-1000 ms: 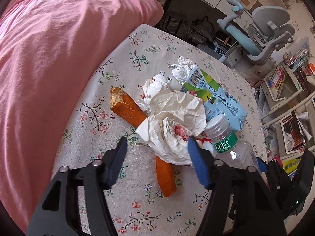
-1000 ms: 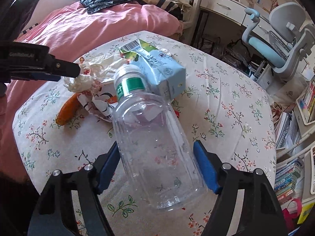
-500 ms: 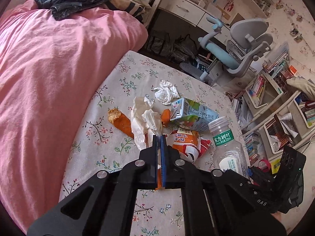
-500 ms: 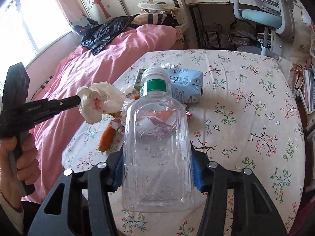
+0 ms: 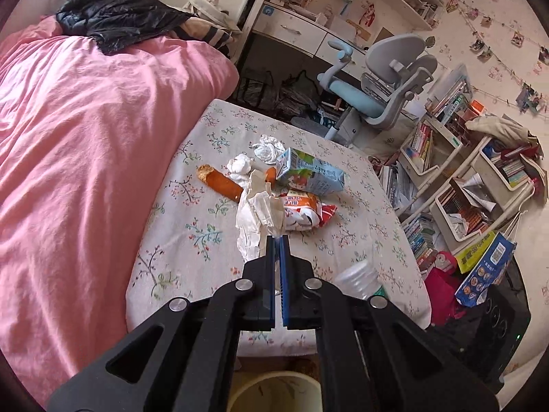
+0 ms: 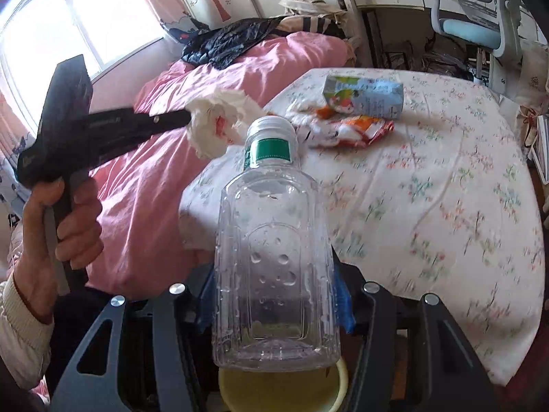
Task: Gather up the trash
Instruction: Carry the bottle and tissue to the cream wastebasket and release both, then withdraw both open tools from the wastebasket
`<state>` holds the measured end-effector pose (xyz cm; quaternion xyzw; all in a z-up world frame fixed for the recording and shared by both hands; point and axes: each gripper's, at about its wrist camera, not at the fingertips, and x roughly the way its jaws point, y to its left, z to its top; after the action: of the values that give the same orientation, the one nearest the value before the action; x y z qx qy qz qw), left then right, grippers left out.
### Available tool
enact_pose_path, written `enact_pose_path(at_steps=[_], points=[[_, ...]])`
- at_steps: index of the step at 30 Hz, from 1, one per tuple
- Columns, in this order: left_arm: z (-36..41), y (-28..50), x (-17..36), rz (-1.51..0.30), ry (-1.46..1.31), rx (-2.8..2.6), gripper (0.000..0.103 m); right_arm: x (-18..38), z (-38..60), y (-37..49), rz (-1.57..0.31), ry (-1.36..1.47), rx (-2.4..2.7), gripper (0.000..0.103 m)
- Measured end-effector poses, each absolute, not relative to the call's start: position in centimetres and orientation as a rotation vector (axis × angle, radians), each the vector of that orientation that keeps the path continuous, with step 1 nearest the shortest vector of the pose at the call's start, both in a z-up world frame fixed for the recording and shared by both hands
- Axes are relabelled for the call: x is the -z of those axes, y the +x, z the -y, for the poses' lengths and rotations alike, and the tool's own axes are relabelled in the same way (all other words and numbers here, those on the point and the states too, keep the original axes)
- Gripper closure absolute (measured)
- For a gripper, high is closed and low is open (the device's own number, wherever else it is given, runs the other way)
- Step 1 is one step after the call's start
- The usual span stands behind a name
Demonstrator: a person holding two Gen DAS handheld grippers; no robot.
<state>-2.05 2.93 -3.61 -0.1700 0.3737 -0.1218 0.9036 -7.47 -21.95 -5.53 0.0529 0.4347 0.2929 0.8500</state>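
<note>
Clear plastic bottle (image 6: 274, 240), green-labelled and capped, is clamped at its sides between the right gripper (image 6: 274, 305) fingers, above a yellow bin (image 6: 284, 391). Left gripper (image 5: 277, 240) fingers are closed on a crumpled white tissue (image 6: 219, 123), held above the table (image 5: 192, 233) edge. A milk carton (image 5: 308, 171), snack wrapper (image 5: 302, 209) and orange peel (image 5: 219, 180) lie on the table.

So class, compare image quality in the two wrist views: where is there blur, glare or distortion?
Right wrist view: floral tablecloth smeared by motion blur, window blown out white, clear bottle sharp. Left wrist view: mostly crisp, fisheye bends the bookshelves.
</note>
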Motion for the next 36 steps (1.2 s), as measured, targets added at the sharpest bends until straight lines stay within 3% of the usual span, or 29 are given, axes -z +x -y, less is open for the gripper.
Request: enact_pose_path(at_steps=[6,15,18,26,28,30,33,36], points=[[-2.0,-7.5,5.2,-0.82,-0.33,0.262,0.1,10.6,19.6,-12.4,-1.079,0.038,-0.611,0.049],[0.5,-14.1,6.9,-0.885,-0.314,0.292,0.1,14.6,17.9,-12.7,-1.225,-0.056,-0.538,0.047],[1.7,-16.1,7.9,-0.927,-0.285,0.302,0.1,13.9,19.4,-11.7,-1.187,0.017,-0.485,0.037],[5.7,-18.1,12.3,-1.104,-0.149,0.345,0.098,10.1,22.5,-12.5,-0.923,0.151,-0.378,0.024],[5.9,-18.3,13.4,-1.126,-0.121,0.333,0.084,9.8,22.8,-12.9,-0.881,0.151,-0.367,0.023],[5.7,-18.5,13.6,-1.115,-0.114,0.297,0.051,9.5,22.8,-13.0,-0.843,0.141,-0.356,0.021],[5.1,-18.8,12.9,-1.044,-0.133,0.275,0.032,9.2,23.2,-13.3,-0.814,0.141,-0.338,0.02],[4.3,-19.0,12.4,-0.98,-0.152,0.239,0.023,8.8,23.6,-13.5,-0.79,0.127,-0.327,0.018]])
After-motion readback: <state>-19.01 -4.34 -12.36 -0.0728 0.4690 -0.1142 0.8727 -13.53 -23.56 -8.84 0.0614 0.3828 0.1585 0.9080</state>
